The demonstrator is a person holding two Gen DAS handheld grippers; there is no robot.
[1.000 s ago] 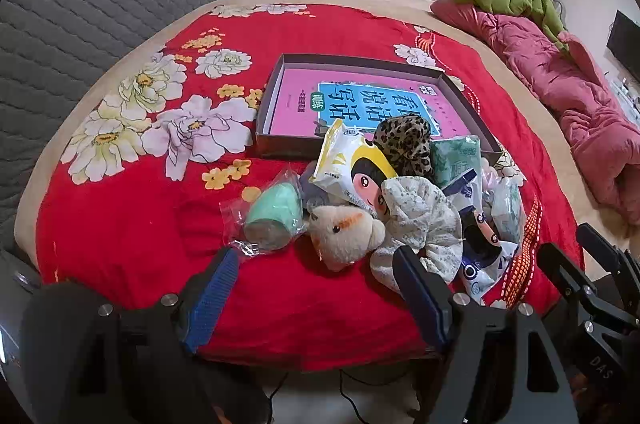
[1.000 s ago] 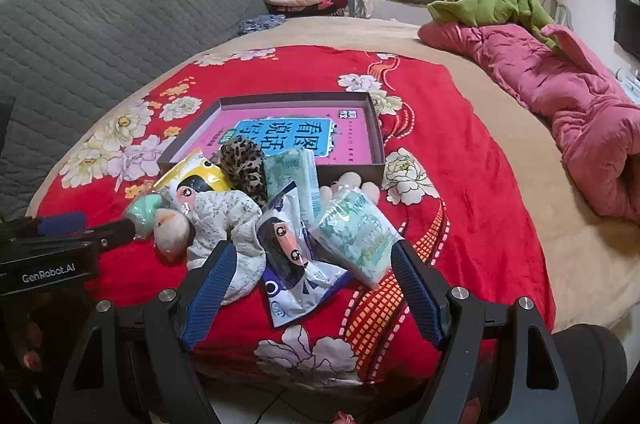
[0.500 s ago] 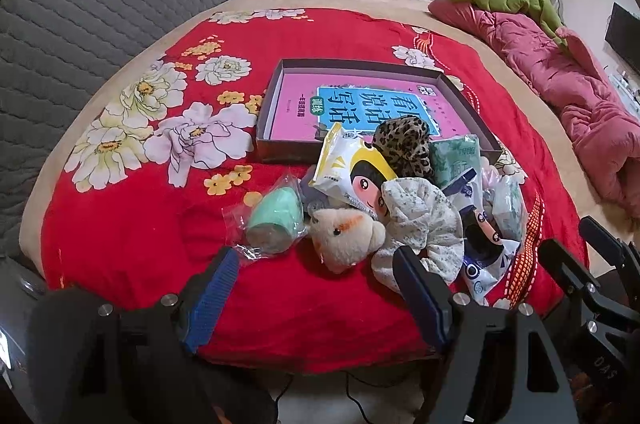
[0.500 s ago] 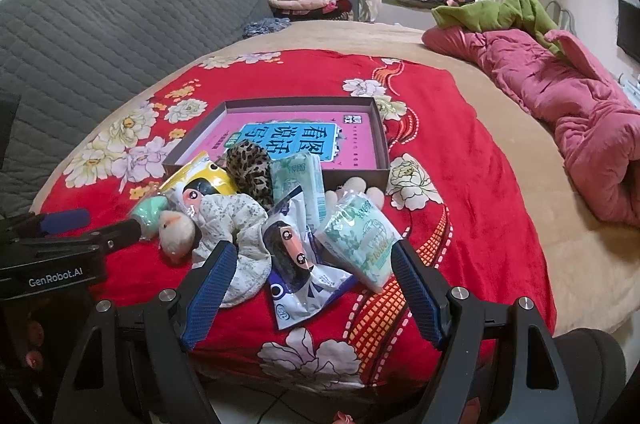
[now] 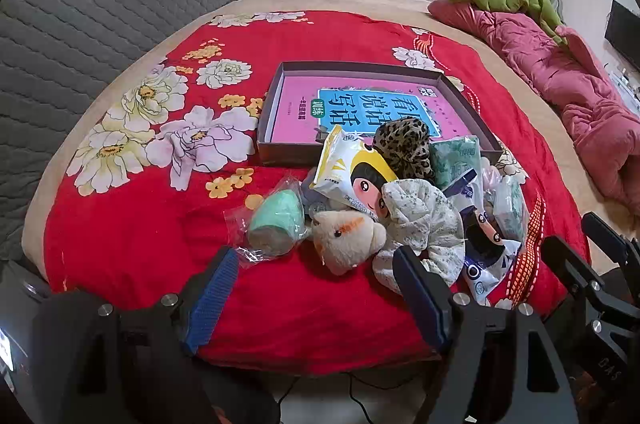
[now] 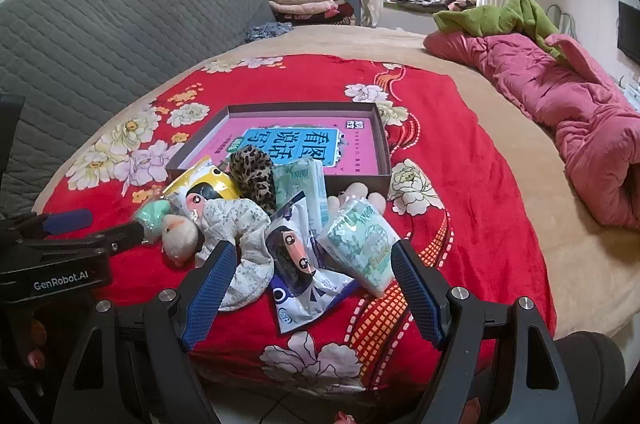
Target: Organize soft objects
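Right now both claws hang released, left claw before the cream plush toy, right claw over the white-and-navy cartoon packet on the red floral bedspread.

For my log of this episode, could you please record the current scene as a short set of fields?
surface: red floral blanket
container: shallow brown cardboard box lid, printed pink and blue inside
pile: in front of the box lid, its far items against the near wall
pile items: beige plush toy, leopard-print scrunchie, mint sponge in clear bag
left gripper: open, empty
right gripper: open, empty
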